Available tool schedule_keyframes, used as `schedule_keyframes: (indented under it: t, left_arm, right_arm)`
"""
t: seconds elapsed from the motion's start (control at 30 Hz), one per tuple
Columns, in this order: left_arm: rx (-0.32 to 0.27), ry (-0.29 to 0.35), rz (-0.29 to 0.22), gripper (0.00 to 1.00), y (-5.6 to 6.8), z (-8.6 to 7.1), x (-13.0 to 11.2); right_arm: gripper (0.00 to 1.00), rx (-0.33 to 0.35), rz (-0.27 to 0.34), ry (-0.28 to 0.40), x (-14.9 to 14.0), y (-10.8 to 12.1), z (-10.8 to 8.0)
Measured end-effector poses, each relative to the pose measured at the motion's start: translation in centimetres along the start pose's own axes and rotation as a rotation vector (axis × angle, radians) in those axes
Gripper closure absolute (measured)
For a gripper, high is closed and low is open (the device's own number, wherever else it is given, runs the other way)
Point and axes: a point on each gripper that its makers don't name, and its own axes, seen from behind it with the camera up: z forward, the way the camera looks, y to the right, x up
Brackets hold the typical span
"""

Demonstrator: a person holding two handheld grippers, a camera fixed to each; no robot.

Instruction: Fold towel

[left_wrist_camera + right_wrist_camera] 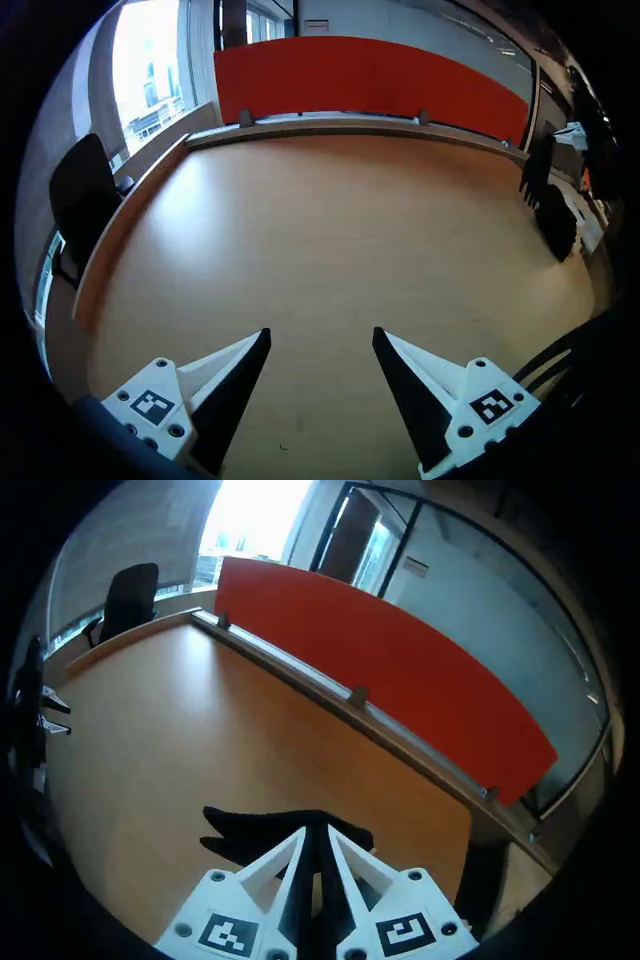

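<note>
Two grippers, two different states. The left gripper (321, 332) hangs over the bare middle of the wooden desk (320, 224) with its fingers spread wide and nothing between them. The right gripper (318, 829) has its fingers pressed together, and the black towel (240, 832) fans out from under their tips, so it looks pinched there, though the contact itself is hidden by the fingers.

In the left gripper view the towel (554, 216) is a dark bunched shape near the desk's right edge, well apart from the open fingers and seemingly drooping from above rather than lying flat. I cannot tell how much of it rests on the wood. The red partition (360, 80) runs along the far edge.

By my reading the fold has not begun. This is the pick-up and lay-out step, with one corner or edge in hand and the cloth crumpled. The next move probably calls for the left gripper to cross toward the right edge and take a second corner. Both would then draw the cloth taut and spread it on the open middle of the desk. The risk is that the free gripper grabs a bunched layer instead of a true corner.
</note>
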Motion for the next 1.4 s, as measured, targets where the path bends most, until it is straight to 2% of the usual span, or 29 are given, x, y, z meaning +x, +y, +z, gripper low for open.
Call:
schedule_keyframes:
  t: [0.37,0.7,1.0,1.4]
  left_arm:
    - [0.009,-0.007,0.005,0.06,0.3,0.0,0.0]
    - [0.017,-0.008,0.013,0.06,0.4,-0.1,0.4]
    - [0.017,-0.006,0.015,0.06,0.8,0.1,0.7]
    - [0.015,-0.003,0.023,0.06,1.2,0.2,1.2]
  right_arm:
    - [0.96,-0.071,0.017,-0.048,-1.7,6.4,0.0]
    - [0.96,-0.112,0.038,-0.049,-1.4,10.3,-0.5]
    - [0.96,-0.124,0.04,-0.049,-1.0,11.8,-0.7]
    - [0.96,-0.127,0.048,-0.059,-1.7,12.4,-0.8]
